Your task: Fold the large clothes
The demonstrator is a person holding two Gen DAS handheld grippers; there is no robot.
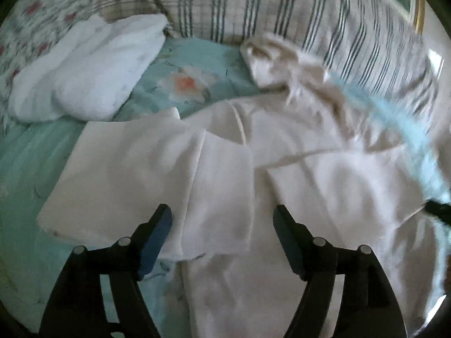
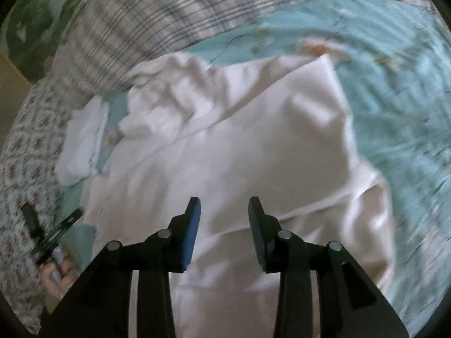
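Teal floral bedspread [image 1: 194, 56], plaid pillows [image 1: 225, 2] behind

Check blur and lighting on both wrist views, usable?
Left wrist: dim, mostly sharp on the cream cloth garment; the pale blue sleeve at right smears. Right wrist: motion blur all over, worst on the teal floral bedsheet; both fisheye-bent at the edges.

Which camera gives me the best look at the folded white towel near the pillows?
The left wrist view. The folded white towel lies whole and fairly sharp on the teal bedspread, beyond the cream garment. The right wrist view shows it only as a small, blurred strip at the left edge.
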